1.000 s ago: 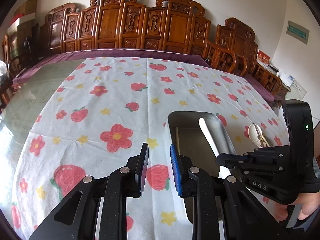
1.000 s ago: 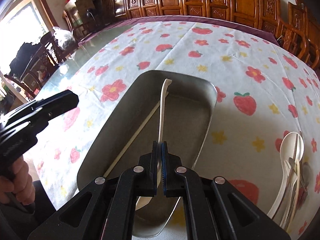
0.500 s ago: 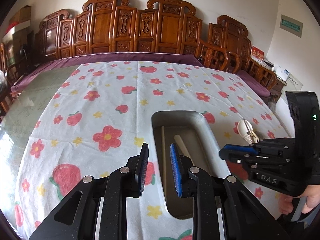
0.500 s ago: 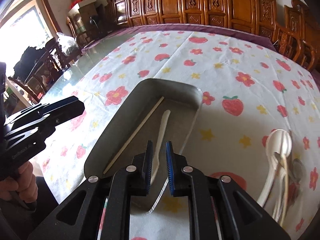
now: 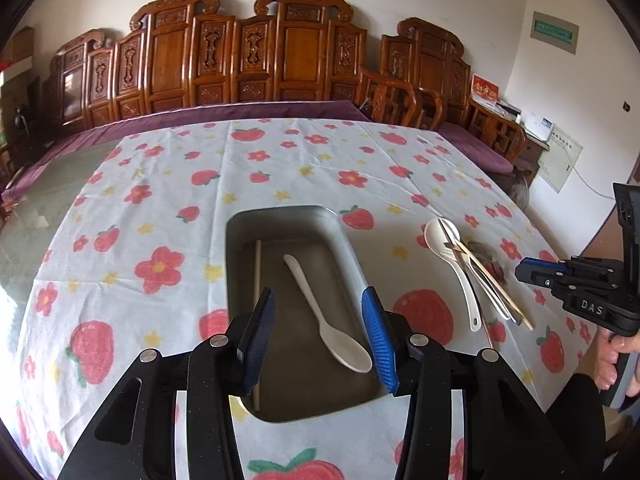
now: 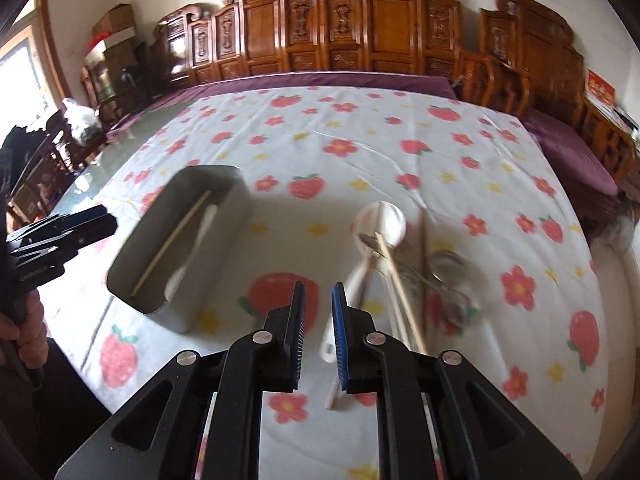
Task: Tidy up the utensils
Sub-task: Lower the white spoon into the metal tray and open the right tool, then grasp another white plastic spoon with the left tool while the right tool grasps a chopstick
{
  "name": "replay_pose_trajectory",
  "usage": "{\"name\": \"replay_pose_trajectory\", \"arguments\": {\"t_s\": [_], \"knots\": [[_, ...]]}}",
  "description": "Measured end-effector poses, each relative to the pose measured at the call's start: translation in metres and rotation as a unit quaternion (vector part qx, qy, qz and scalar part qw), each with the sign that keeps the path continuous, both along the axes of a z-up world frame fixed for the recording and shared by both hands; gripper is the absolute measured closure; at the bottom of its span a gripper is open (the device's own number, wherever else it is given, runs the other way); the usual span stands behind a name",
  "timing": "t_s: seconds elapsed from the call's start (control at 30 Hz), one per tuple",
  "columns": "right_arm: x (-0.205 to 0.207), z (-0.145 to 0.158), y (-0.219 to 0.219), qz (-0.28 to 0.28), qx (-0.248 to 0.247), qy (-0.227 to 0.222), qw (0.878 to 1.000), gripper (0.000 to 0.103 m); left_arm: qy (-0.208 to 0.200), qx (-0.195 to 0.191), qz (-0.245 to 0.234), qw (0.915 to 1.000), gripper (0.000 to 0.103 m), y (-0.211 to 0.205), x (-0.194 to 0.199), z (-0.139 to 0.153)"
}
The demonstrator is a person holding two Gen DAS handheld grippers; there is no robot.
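A metal tray (image 5: 236,264) on the flowered tablecloth holds a white spoon (image 5: 320,316) and one chopstick (image 5: 258,276). My left gripper (image 5: 318,294) hangs over the tray's near end. Its jaws are opening with nothing between the pads; the spoon lies below them. To the right lies a pile with a white spoon (image 5: 440,236) and chopsticks (image 5: 492,284). My right gripper (image 6: 320,288) hovers just before that pile, slightly open and holding nothing. The right wrist view shows the tray (image 6: 176,316) at left, the pile's white spoon (image 6: 380,220), chopsticks (image 6: 396,280) and metal spoons (image 6: 448,264).
Carved wooden chairs (image 5: 296,52) line the table's far side and right corner. A purple cloth (image 5: 240,112) edges the back, and bare glass tabletop (image 5: 36,224) shows at left. A person's hand (image 5: 616,356) holds the right gripper's handle.
My right gripper let go of the white spoon, which now lies in the tray, and swung right to the pile. My left gripper moved over the tray and its jaws widened.
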State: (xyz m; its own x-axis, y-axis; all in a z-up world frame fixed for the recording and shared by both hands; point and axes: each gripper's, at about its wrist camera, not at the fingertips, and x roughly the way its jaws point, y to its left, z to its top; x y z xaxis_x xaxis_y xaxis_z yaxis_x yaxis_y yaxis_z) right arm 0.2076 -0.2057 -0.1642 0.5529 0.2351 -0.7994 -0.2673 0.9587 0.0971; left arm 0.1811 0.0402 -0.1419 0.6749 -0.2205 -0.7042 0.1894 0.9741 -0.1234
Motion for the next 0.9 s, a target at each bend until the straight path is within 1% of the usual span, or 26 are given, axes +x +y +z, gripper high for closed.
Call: {"name": "replay_pose_trajectory", "arguments": {"t_s": [0.07, 0.13, 0.2, 0.23, 0.43, 0.53, 0.6, 0.73, 0.77, 0.9], "knots": [[0.002, -0.012, -0.007, -0.007, -0.003, 0.008, 1.0, 0.088, 0.0, 0.002, -0.005, 1.0, 0.049, -0.008, 0.0, -0.002], [0.004, -0.024, -0.009, -0.008, -0.003, 0.016, 1.0, 0.088, -0.001, 0.002, -0.009, 1.0, 0.045, -0.014, -0.001, -0.003], [0.006, -0.036, -0.009, -0.008, -0.002, 0.025, 1.0, 0.088, -0.003, -0.006, -0.015, 0.9999, 0.039, -0.022, -0.002, -0.004], [0.007, -0.042, -0.008, -0.008, -0.003, 0.028, 1.0, 0.088, -0.004, -0.009, -0.02, 0.9998, 0.038, -0.025, -0.002, -0.005], [0.016, -0.073, -0.006, -0.016, -0.001, 0.058, 0.998, 0.088, -0.002, -0.015, -0.044, 0.9989, 0.037, -0.047, -0.007, -0.011], [0.018, -0.081, -0.005, -0.014, 0.006, 0.066, 0.998, 0.088, -0.002, -0.004, -0.054, 0.9986, 0.037, -0.057, -0.012, -0.015], [0.02, -0.086, -0.002, -0.015, 0.0, 0.072, 0.997, 0.088, -0.001, 0.001, -0.057, 0.9984, 0.037, -0.061, -0.013, -0.017], [0.023, -0.086, -0.005, -0.015, 0.008, 0.073, 0.997, 0.088, 0.0, 0.004, -0.059, 0.9983, 0.037, -0.068, -0.018, -0.019], [0.023, -0.085, -0.006, -0.015, 0.009, 0.074, 0.997, 0.094, 0.0, 0.004, -0.059, 0.9983, 0.037, -0.069, -0.019, -0.019], [0.015, -0.072, -0.014, -0.01, 0.017, 0.061, 0.998, 0.097, 0.0, 0.012, -0.057, 0.9983, 0.037, -0.076, -0.023, -0.017]]}}
